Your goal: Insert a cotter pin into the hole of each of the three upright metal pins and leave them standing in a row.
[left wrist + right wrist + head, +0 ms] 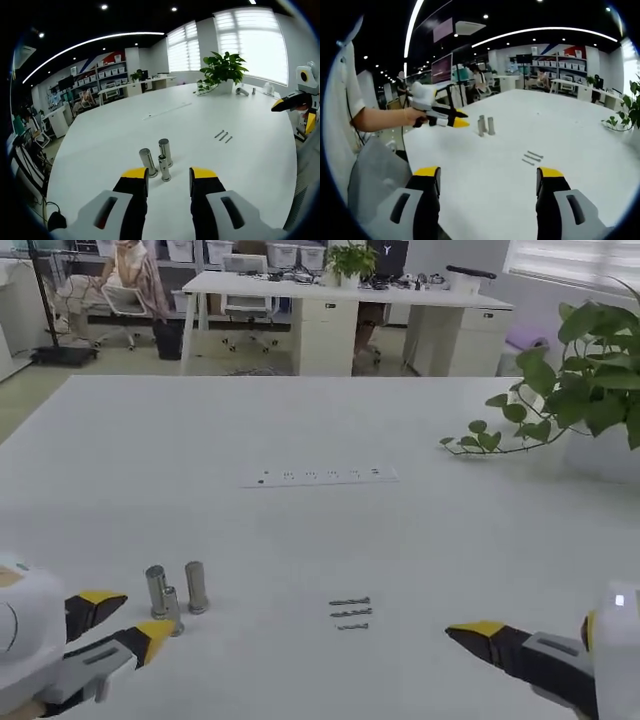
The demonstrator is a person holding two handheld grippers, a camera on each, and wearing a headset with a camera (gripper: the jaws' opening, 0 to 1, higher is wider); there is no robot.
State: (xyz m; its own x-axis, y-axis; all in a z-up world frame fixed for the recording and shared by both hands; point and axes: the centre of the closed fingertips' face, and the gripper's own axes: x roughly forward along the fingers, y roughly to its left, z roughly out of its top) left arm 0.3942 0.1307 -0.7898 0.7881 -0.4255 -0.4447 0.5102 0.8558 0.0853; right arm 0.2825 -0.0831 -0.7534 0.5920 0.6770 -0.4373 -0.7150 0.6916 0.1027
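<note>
Three upright metal pins stand close together on the white table at the near left. Three small cotter pins lie side by side to their right. My left gripper is open just left of the metal pins, level with them, with nothing between its jaws. In the left gripper view the metal pins stand just ahead of the jaw gap and the cotter pins lie further right. My right gripper is open, low at the near right, apart from the cotter pins. The right gripper view has the metal pins beside the left gripper.
A recessed power strip sits in the table's middle. A potted trailing plant stands at the right edge. Desks, chairs and a seated person are beyond the table's far edge.
</note>
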